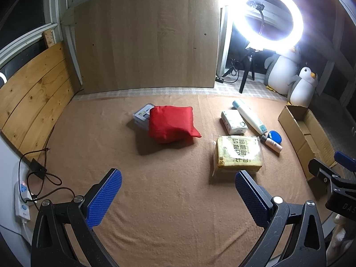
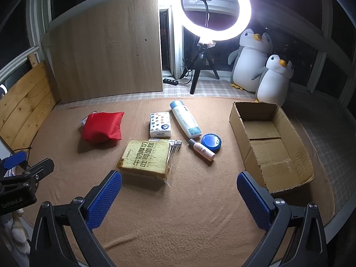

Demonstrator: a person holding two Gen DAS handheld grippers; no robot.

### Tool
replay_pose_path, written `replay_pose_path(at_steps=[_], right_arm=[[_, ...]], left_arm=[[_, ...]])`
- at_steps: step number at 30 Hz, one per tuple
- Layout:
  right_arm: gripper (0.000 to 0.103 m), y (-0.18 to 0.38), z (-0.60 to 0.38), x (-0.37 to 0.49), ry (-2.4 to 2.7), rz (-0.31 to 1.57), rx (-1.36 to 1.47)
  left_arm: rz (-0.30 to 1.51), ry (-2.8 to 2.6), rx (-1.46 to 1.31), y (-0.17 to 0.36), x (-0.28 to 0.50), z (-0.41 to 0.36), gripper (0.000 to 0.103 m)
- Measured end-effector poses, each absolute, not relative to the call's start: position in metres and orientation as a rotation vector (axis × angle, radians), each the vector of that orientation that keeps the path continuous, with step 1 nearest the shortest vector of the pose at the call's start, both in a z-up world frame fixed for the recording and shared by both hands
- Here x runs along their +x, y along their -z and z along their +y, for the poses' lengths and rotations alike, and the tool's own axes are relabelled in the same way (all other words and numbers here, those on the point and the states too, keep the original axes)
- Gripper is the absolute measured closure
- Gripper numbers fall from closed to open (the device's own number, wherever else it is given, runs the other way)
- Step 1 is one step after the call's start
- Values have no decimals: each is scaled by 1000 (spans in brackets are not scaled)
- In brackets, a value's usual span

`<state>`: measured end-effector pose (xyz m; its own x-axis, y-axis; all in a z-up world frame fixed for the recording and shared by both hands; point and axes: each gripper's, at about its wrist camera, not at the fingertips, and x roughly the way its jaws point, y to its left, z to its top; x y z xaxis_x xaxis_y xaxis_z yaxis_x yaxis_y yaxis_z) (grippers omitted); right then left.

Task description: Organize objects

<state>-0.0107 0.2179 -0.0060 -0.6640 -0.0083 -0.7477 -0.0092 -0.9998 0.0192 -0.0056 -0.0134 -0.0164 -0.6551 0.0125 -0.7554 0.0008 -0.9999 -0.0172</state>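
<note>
On the tan blanket lie a bagged loaf of toast, a tissue pack, a white lotion bottle, a blue round tin, a small pink bottle and a red pouch lying partly over a clear box. An empty cardboard box stands open at the right. My left gripper is open, nothing between its fingers. My right gripper is open too, just short of the loaf.
A ring light on a tripod and two plush penguins stand at the back. Wooden panels line the back and left. A power strip with cables lies at the left edge. Bare blanket spreads in front of both grippers.
</note>
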Motion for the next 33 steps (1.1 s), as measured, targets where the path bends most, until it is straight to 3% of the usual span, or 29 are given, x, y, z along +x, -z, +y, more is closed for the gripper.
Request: replay_pose_path(at_steps=[33], right_arm=[[1, 12, 221, -15, -2850, 44, -1312]], left_arm=[[-18, -2833, -1309, 21, -12, -3, 0]])
